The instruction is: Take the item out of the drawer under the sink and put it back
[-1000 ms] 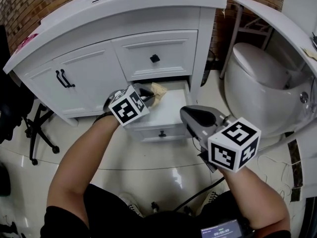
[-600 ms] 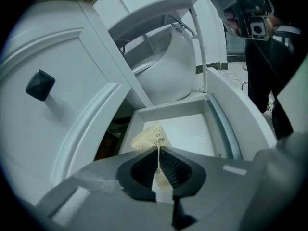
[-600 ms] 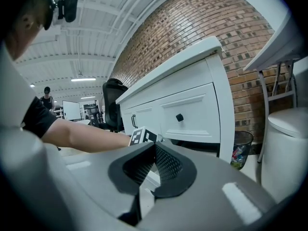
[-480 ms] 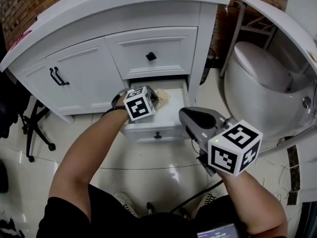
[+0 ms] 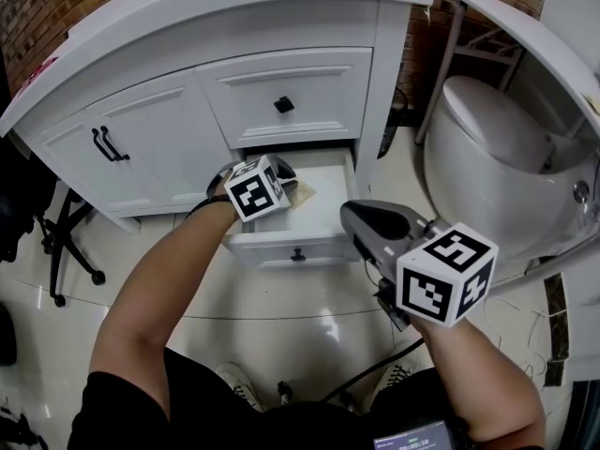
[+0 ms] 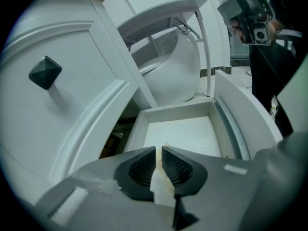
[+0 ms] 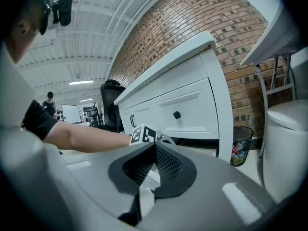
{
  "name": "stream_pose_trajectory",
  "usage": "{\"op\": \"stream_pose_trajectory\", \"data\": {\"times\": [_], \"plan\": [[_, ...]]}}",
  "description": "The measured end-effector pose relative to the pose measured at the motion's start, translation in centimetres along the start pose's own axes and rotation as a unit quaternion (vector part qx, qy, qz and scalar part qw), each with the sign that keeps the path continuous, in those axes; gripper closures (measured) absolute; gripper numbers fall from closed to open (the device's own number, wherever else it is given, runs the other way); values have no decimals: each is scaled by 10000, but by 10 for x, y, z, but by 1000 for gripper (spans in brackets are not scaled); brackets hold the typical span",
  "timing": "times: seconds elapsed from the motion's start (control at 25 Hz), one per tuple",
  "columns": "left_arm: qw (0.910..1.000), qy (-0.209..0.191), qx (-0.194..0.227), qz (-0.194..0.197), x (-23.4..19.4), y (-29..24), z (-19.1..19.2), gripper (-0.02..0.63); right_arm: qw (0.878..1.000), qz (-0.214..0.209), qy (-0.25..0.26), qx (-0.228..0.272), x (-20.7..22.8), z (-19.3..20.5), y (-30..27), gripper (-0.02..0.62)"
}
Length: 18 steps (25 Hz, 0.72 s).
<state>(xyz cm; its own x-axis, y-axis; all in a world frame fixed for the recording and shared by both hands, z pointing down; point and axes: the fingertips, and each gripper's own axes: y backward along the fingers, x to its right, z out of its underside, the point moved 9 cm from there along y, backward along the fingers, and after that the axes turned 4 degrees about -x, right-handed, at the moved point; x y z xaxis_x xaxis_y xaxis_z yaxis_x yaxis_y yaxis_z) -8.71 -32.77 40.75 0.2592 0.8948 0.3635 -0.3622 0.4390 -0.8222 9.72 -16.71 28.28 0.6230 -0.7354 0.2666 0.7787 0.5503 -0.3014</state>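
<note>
The lower drawer (image 5: 330, 216) of the white vanity stands pulled open under the closed upper drawer (image 5: 291, 90). My left gripper (image 5: 286, 178) reaches over its left part, shut on a thin tan piece of paper (image 5: 302, 191). In the left gripper view that tan paper (image 6: 162, 186) sits pinched between the fingers (image 6: 144, 170), above the bare white drawer floor (image 6: 183, 134). My right gripper (image 5: 361, 225) hangs in front of the drawer's right corner, shut with nothing in it; its jaws (image 7: 153, 166) meet in the right gripper view.
A white toilet (image 5: 487, 148) stands to the right of the vanity. A wire bin (image 7: 239, 150) with rubbish sits between them by the brick wall. An office chair base (image 5: 66, 251) is at the left. Cabinet doors with black handles (image 5: 105, 143) are shut.
My left gripper has come forward over the open drawer with the tan paper in it, and sits slightly lower and further left than half a second ago. The right gripper has barely moved.
</note>
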Motion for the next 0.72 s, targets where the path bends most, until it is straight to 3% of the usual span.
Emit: {"op": "stream_pose_trajectory", "data": {"times": [0.24, 0.48, 0.72], "plan": [[9994, 90, 295, -158, 0, 31, -12, 598, 10000, 15, 62, -18, -4, 2, -4, 592], [9978, 34, 594, -289, 21, 73, -21, 598, 9998, -39, 198, -39, -15, 1, -8, 592], [9887, 372, 1346, -537, 49, 137, -24, 598, 9994, -74, 318, -67, -26, 3, -10, 592]]}}
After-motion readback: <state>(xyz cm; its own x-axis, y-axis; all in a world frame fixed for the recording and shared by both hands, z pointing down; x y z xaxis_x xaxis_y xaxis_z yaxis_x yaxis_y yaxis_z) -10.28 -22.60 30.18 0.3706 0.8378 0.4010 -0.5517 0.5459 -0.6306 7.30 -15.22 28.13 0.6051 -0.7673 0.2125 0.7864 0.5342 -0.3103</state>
